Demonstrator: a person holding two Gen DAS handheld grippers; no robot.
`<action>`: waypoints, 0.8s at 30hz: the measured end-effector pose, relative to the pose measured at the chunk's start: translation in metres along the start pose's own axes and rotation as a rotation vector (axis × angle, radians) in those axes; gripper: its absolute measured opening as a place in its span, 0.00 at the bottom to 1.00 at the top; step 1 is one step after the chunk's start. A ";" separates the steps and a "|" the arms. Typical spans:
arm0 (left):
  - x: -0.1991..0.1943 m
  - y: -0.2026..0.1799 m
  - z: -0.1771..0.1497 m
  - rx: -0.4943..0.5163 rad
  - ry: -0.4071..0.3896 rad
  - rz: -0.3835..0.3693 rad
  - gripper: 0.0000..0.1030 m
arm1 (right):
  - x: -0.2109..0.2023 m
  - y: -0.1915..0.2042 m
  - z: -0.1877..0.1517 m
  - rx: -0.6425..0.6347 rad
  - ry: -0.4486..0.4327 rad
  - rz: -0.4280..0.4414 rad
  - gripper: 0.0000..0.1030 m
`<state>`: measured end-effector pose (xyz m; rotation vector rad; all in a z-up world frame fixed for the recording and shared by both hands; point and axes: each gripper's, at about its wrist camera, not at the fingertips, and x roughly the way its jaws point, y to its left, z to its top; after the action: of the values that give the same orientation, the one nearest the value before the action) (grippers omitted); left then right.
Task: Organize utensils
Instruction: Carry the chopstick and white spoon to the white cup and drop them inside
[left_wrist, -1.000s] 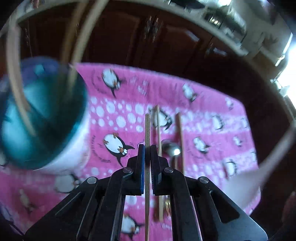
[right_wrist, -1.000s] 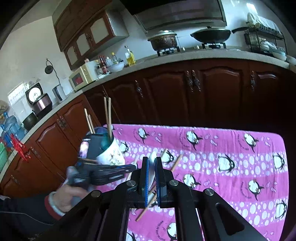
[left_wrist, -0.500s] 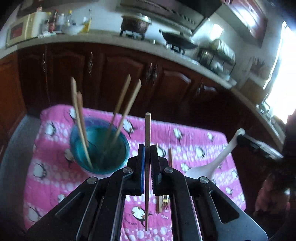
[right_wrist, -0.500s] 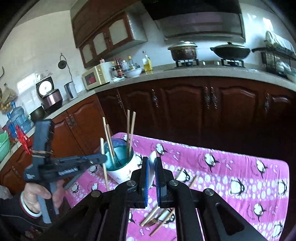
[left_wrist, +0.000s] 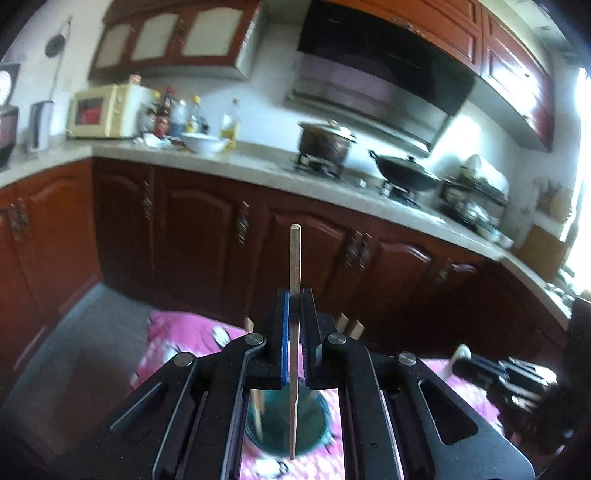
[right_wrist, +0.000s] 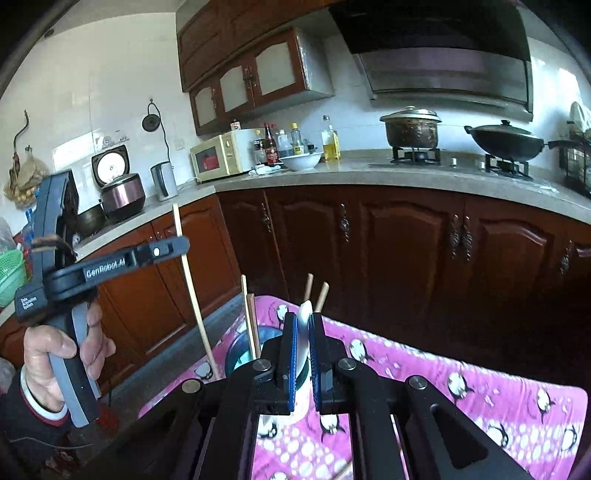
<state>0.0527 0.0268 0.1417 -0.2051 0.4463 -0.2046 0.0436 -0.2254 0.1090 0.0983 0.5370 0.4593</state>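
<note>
**On the pink penguin cloth: cup, chopsticks, spoon, two claws**

Hidden or unclear
- Teal-lined cup (left_wrist: 286, 424): seen only through the gap under the left claw (left_wrist: 294, 295); its rim is blurred. In the right wrist view its mouth (right_wrist: 240, 354) is largely covered by the right claw (right_wrist: 303, 325).
- Sticks standing in the cup (right_wrist: 248, 317): only upper ends show; four can be counted, lower parts out of sight.
- White spoon (right_wrist: 303, 332): clamped between the right claw's pads, only a narrow edge showing; bowl and handle cannot be told apart there. In the left wrist view its pale end (left_wrist: 461, 352) pokes out of that claw, smeared by blur.
- Pink penguin cloth (right_wrist: 461, 391): near edge cut off by the claw bodies; the worktop beneath it does not show.

Held
- Single chopstick (left_wrist: 294, 332): pinched upright in the closed left claw, lower tip hanging over the cup's mouth, apart from its rim.
- Person's left hand (right_wrist: 62, 354) wraps the left tool's grip; dark sleeve cut off at the frame edge.

Surroundings
- Dark wooden cabinets (right_wrist: 406, 258) behind the cloth.
- Kitchen worktop (right_wrist: 351, 170) carrying a microwave (right_wrist: 218, 157), bottles, a white bowl (right_wrist: 301, 160), lidded pot (right_wrist: 412, 129) and wok (right_wrist: 504, 138) on burners.
</note>
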 end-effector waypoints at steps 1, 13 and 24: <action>0.004 0.003 0.000 0.003 -0.012 0.020 0.04 | 0.008 0.001 0.001 0.010 0.001 -0.003 0.05; 0.055 0.015 -0.045 0.015 -0.004 0.130 0.04 | 0.079 -0.010 -0.028 0.225 0.096 -0.093 0.05; 0.069 0.020 -0.079 0.002 0.086 0.133 0.04 | 0.111 -0.008 -0.048 0.256 0.214 -0.075 0.05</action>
<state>0.0809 0.0178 0.0393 -0.1648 0.5436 -0.0840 0.1063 -0.1844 0.0142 0.2756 0.8057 0.3272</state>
